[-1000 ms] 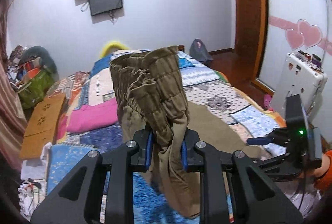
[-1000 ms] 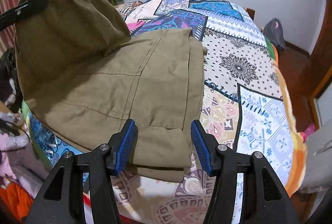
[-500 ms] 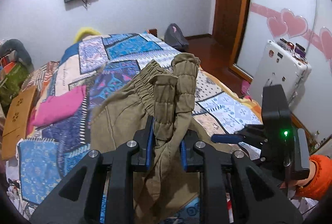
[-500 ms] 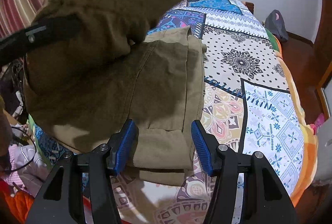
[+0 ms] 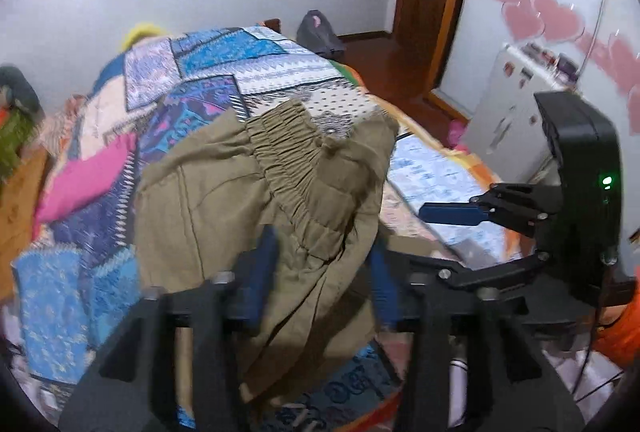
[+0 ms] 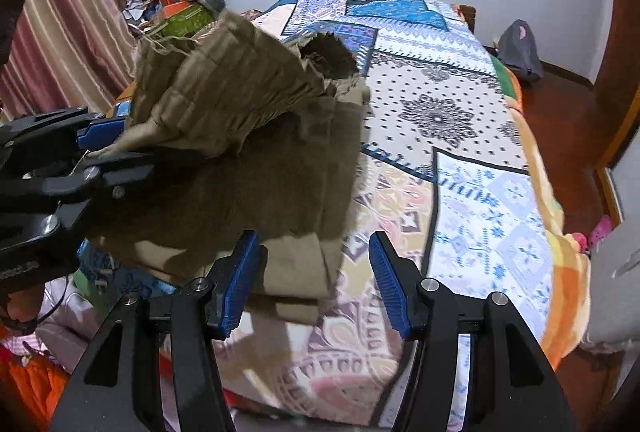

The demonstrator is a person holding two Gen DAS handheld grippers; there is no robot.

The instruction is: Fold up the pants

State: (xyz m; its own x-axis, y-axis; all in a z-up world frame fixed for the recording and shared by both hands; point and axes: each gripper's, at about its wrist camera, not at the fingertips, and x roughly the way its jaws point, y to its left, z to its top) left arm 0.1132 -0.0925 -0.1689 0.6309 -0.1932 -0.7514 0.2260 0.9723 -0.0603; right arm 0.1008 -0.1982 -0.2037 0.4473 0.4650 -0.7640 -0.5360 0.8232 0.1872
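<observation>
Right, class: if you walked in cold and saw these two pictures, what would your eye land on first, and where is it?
First, the olive pants, heaped on the near end of the bed with the elastic waistband folded over on top. Next, the patchwork quilt covering the bed in blue, white and orange. Then the left gripper, open around the cloth, and the right gripper, open above the pants' near edge.

Both wrist views look close down the bed (image 5: pixel 280 72) toward the far wall; both share the pants (image 6: pixel 248 136).
</observation>
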